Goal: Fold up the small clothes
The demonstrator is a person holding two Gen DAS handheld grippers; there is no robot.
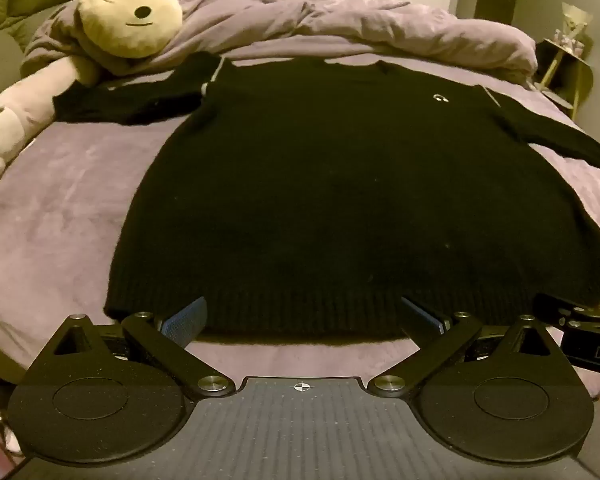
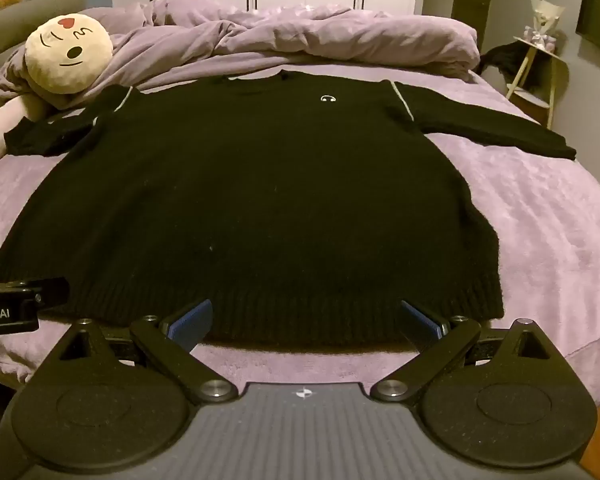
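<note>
Both of my grippers hang just short of the black sweater's [image 2: 236,200] ribbed hem [image 2: 284,320], left gripper [image 1: 302,316] and right gripper [image 2: 306,320] each with fingers spread apart and holding nothing. Laid flat on the purple bed [image 2: 540,216], the sweater has its sleeves thrown out sideways from its shoulders. Risks as I judge them: pinching the bedsheet along with the hem, or catching only the top knit layer so the fold drags crooked. One sleeve [image 1: 132,104] lies bunched beside the plush doll [image 1: 130,14] and could snag there.
</note>
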